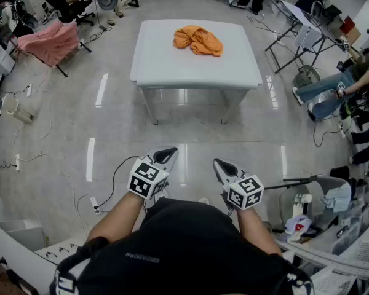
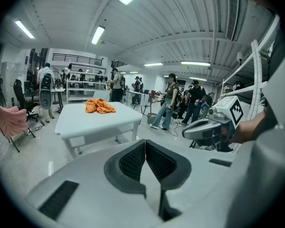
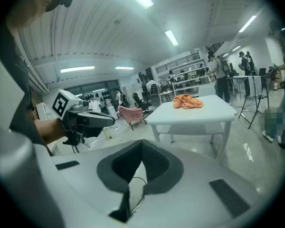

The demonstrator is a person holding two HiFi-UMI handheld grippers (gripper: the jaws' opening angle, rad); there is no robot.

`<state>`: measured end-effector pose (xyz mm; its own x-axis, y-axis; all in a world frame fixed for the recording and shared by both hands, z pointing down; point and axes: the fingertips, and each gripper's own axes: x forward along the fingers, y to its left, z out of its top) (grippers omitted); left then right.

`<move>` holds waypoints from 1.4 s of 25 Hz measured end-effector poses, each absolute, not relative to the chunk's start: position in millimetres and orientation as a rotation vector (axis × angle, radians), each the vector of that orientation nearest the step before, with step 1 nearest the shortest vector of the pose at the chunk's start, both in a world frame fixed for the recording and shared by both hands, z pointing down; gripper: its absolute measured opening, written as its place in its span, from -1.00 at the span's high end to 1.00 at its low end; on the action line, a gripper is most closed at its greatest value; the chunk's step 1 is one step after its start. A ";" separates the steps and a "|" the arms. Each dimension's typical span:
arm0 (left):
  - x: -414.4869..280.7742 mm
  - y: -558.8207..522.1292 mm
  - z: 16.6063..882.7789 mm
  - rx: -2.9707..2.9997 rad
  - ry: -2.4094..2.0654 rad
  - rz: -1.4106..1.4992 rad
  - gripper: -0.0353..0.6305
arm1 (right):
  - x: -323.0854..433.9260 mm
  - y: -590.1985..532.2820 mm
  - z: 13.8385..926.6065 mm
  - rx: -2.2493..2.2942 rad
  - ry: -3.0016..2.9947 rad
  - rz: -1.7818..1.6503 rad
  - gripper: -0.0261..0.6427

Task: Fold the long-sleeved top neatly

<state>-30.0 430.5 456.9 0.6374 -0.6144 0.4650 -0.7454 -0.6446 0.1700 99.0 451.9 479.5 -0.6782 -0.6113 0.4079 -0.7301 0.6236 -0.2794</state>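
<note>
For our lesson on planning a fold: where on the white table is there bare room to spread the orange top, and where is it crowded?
The table is bare along its whole near edge and left of the orange top, which lies crumpled near the far edge. Floor right of the table is crowded with stands.

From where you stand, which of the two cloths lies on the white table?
The crumpled orange top, bunched near the far edge of the white table. The pink cloth is not on it: it is draped well off to the table's left.

Soft orange cloth top (image 1: pixel 198 40), glossy floor (image 1: pixel 111 128)
</note>
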 end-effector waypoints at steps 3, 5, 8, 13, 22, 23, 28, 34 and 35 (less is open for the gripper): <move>-30.8 431.1 457.8 2.513 -1.085 0.526 0.88 | 97.8 452.6 480.7 1.090 -2.576 0.626 0.91; -31.4 431.4 457.6 2.515 -1.084 0.527 0.88 | 96.6 453.4 481.1 1.089 -2.576 0.626 0.91; -31.9 431.7 456.7 2.516 -1.085 0.522 0.88 | 95.2 454.6 481.1 1.083 -2.575 0.623 0.91; -37.5 430.7 457.7 2.518 -1.082 0.523 0.88 | 90.6 453.0 482.6 1.086 -2.569 0.620 0.91; -64.8 421.1 457.0 2.506 -1.074 0.493 0.88 | 61.7 442.2 477.5 1.094 -2.579 0.584 0.91; -69.1 419.1 455.8 2.510 -1.075 0.492 0.88 | 57.1 440.0 476.1 1.095 -2.583 0.580 0.91; -97.8 412.5 451.8 2.529 -1.073 0.498 0.88 | 32.0 429.3 474.9 1.135 -2.574 0.581 0.90; -136.1 405.3 455.1 2.542 -1.058 0.513 0.88 | 4.9 420.4 477.0 1.227 -2.547 0.610 0.91; -140.8 403.6 456.9 2.542 -1.054 0.515 0.88 | 1.7 419.9 477.7 1.236 -2.543 0.611 0.91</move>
<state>-140.8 403.6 456.9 0.6588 -0.6024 0.4506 -0.7258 -0.6666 0.1700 1.7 419.9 477.7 -0.6095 -0.6876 0.3946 -0.7918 0.5527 -0.2599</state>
